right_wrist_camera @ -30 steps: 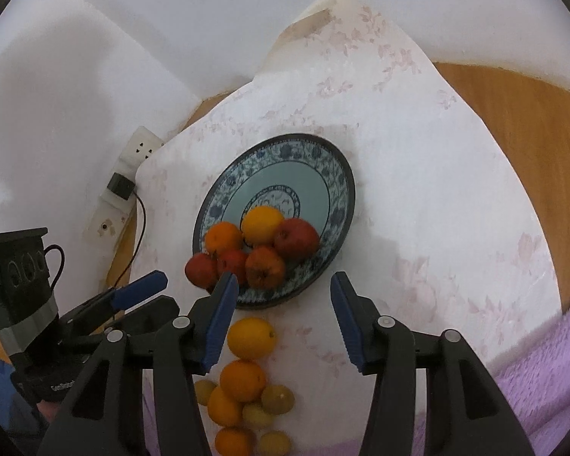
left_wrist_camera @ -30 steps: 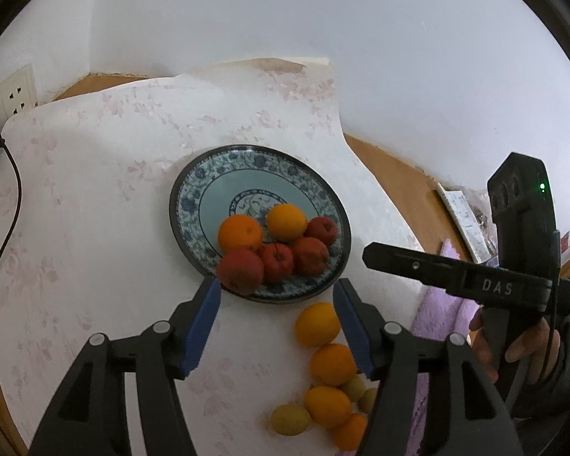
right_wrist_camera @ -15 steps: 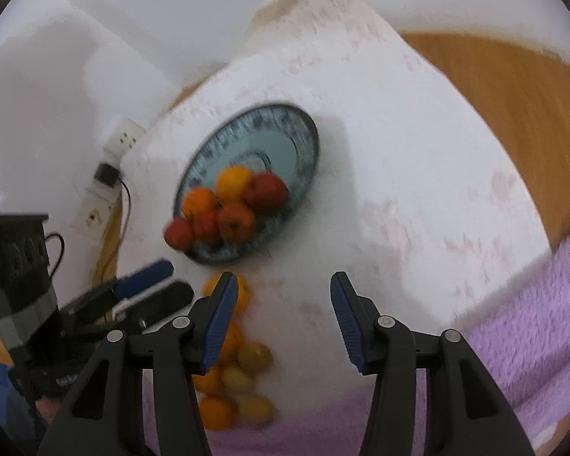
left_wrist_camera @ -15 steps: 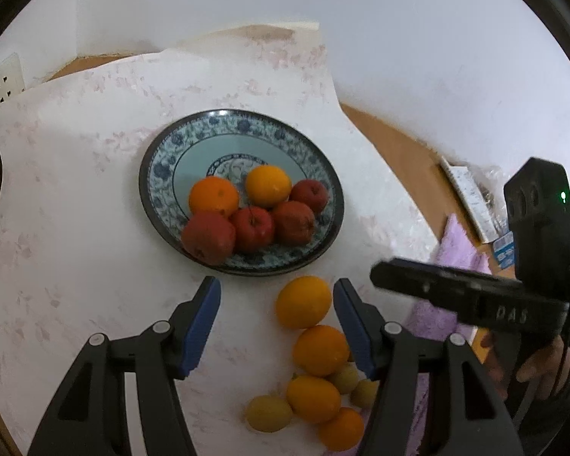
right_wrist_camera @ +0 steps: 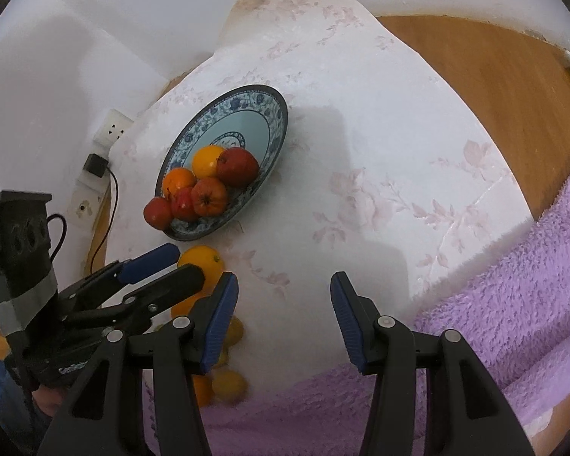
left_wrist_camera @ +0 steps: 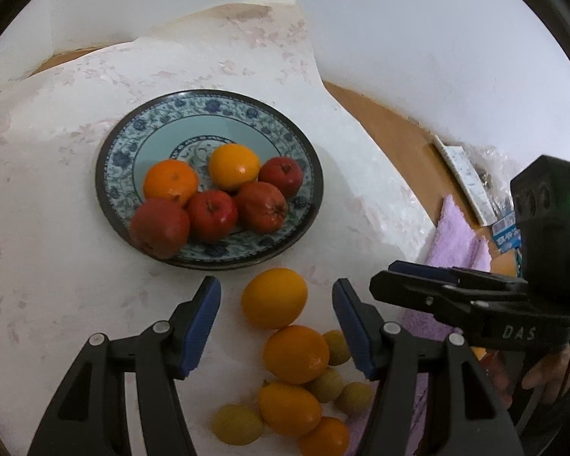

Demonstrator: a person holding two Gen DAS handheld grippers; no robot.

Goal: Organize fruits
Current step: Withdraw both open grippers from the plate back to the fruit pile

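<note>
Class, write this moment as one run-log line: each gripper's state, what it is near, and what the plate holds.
left gripper: open, around loose orange, not gripping | right gripper: open, over cloth | plate: two oranges, four red fruits

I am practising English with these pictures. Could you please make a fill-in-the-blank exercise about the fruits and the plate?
1. The plate holds ____ red fruits and two orange ones.
2. The left gripper has its jaws ____, with an orange on the cloth between them.
3. The right gripper holds ____.
4. The towel is ____ in colour.

Missing words: four; open; nothing; purple
</note>
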